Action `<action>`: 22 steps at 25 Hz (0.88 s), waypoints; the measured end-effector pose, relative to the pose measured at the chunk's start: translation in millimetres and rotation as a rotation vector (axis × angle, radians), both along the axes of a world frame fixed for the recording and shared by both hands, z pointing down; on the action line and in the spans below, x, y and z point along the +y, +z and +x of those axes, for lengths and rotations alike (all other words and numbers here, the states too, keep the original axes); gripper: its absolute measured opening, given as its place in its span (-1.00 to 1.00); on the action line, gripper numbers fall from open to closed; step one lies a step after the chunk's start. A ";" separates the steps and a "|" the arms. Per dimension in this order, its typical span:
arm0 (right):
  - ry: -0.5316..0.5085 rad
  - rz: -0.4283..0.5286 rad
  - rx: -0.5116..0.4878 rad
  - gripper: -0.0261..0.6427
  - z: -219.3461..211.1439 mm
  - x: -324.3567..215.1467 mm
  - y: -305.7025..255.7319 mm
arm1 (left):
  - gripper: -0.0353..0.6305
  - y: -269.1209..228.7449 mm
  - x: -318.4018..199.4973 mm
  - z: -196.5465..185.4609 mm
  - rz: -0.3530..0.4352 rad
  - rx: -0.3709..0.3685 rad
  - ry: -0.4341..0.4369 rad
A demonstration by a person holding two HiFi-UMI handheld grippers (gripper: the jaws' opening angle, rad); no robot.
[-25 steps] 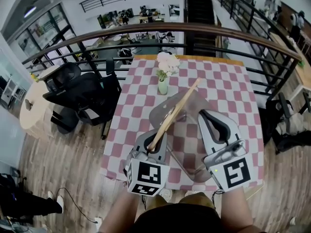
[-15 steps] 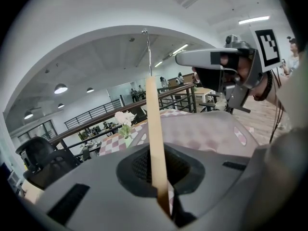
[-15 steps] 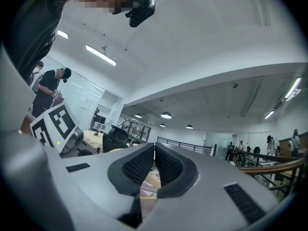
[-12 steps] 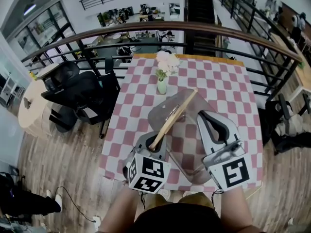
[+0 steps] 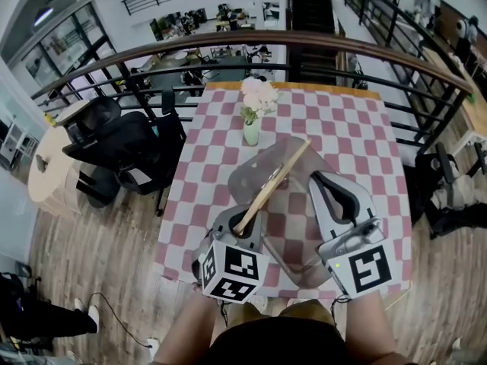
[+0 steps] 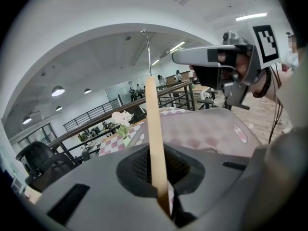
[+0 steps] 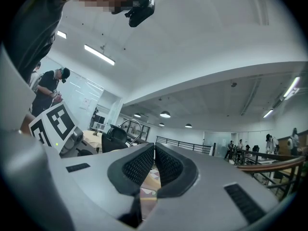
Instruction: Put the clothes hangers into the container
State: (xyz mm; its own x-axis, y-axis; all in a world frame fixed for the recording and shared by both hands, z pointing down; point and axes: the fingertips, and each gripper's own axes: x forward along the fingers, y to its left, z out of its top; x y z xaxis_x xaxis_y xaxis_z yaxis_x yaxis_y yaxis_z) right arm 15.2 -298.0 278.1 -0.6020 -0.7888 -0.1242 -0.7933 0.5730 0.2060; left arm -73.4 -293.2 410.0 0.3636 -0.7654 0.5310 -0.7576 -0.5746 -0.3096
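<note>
A long wooden clothes hanger (image 5: 274, 182) runs from my left gripper (image 5: 242, 226) up and to the right. It hangs over a clear plastic container (image 5: 245, 175) on the pink checked table (image 5: 365, 135). The left gripper is shut on the hanger's near end; in the left gripper view the wooden bar (image 6: 153, 129) rises from between the jaws (image 6: 161, 177). Its metal hook (image 7: 130, 129) shows past the right jaws. My right gripper (image 5: 336, 182) hovers over the container's right side, jaws together with nothing in them (image 7: 154, 162).
A vase of white flowers (image 5: 251, 131) stands on the table behind the container. A dark metal railing (image 5: 228, 48) runs past the table's far edge. Black office chairs (image 5: 125, 147) stand on the wood floor to the left.
The hanger's far tip has dropped a little toward the container. Both grippers have barely shifted.
</note>
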 end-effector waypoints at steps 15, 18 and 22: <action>-0.008 -0.009 -0.002 -0.82 -4.0 -2.3 2.8 | -0.87 -10.1 5.5 -19.8 -0.015 -0.078 -0.052; -0.015 -0.010 0.000 -0.82 -8.2 -1.9 3.2 | -0.87 -1.9 9.7 -22.7 -0.037 -0.102 -0.050; -0.023 -0.014 0.003 -0.82 -12.5 -1.2 5.1 | -0.87 3.9 12.9 -20.2 -0.050 -0.101 -0.043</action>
State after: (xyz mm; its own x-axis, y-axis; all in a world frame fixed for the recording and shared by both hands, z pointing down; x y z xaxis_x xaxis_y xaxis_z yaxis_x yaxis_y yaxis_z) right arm 2.7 -299.2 283.2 -0.6207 -0.7762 -0.1111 -0.7789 0.5942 0.2004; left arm -93.6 -280.3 413.9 0.2739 -0.7505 0.6015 -0.7479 -0.5594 -0.3574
